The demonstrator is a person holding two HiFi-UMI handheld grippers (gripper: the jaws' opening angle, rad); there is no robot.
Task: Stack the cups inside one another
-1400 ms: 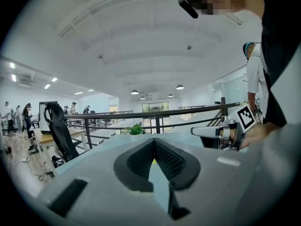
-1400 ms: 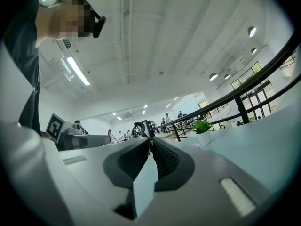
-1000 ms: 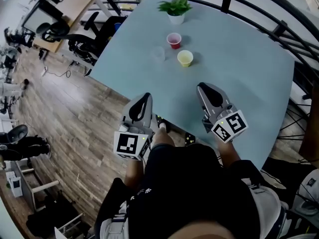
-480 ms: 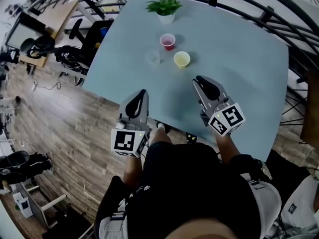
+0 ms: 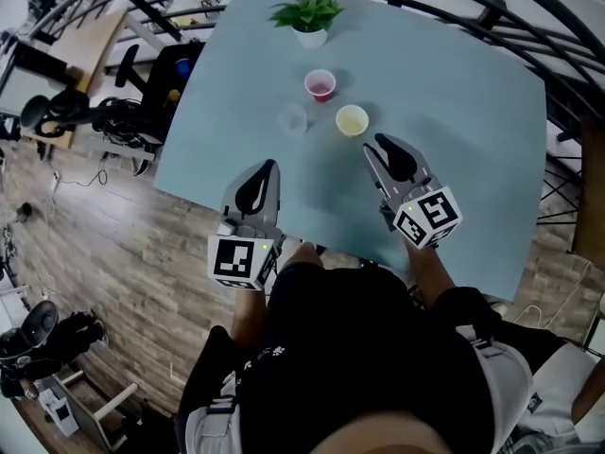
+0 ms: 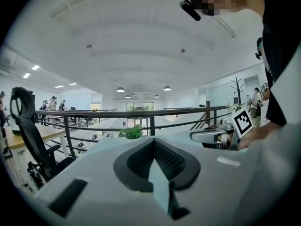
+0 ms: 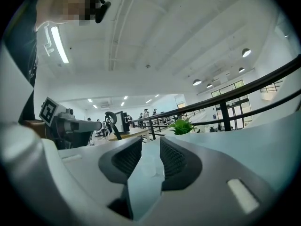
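Three cups stand on the light blue table (image 5: 454, 93): a red cup (image 5: 320, 84) farthest from me, a clear cup (image 5: 292, 118) to the left and a yellow cup (image 5: 352, 119) to the right. My right gripper (image 5: 371, 145) hovers just short of the yellow cup; its jaws are opening, with a narrow gap and nothing between the pads (image 7: 171, 159). My left gripper (image 5: 267, 165) is over the table's near left part, below the clear cup, shut and empty. In the left gripper view its pads (image 6: 167, 159) meet at the tip.
A potted green plant (image 5: 307, 17) stands behind the cups near the far edge. A black railing (image 5: 492, 12) curves round the table's far side. Office chairs (image 5: 113, 116) stand on the wood floor to the left. The table's left edge runs close by my left gripper.
Both grippers have moved forward over the table toward the cups. The right gripper's jaws have parted from shut to a narrow gap.
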